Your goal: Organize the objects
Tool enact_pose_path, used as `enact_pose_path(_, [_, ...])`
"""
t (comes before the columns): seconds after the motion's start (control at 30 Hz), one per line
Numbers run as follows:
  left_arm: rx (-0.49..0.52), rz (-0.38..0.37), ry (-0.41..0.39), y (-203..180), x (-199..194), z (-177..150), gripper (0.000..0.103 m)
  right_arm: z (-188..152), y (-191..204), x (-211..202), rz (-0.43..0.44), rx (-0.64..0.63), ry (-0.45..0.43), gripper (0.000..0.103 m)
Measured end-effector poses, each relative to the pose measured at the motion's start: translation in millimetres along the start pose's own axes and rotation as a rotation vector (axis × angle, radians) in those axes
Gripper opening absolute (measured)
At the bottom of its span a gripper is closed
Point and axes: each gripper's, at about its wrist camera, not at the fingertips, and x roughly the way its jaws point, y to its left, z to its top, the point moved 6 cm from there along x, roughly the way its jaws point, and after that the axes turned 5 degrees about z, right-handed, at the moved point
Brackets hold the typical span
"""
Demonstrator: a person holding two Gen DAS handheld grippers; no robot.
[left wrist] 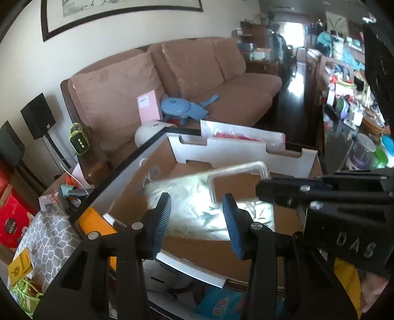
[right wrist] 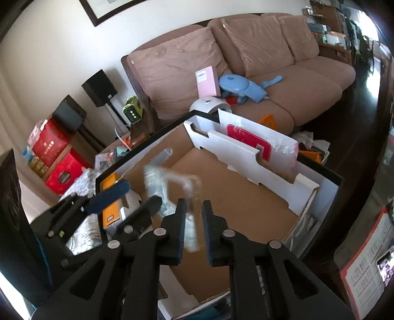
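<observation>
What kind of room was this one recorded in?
Most likely a lived-in home living room: a long brown sofa against the wall, a framed picture above it, and a black speaker on a stand beside it.

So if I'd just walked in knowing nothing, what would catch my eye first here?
Probably the clear plastic bag, pinched by its handle in the right gripper and hanging over the big open cardboard box. The left gripper stands just beside it, jaws apart on nothing. Behind them, a long brown sofa carries a bright blue toy and a pink booklet.
</observation>
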Motion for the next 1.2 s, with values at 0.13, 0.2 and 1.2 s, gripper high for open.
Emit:
enact_pose_path(0.13, [-0.019,0.006,0.022,5,5,-4,0.041,2,-8,-3,-0.009,0.019,-0.005,0.012])
enact_pose_path(0.2, [-0.042,0.000,0.036,10,8,-5,0.041,2,-11,-3,-0.012,0.028,-0.002,0.012])
enact_pose_path(1.2, [-0.048,-0.019,0.087,15,20,-22,0.041,-7,-21,13,-0.053,0.035,0.071,0.015])
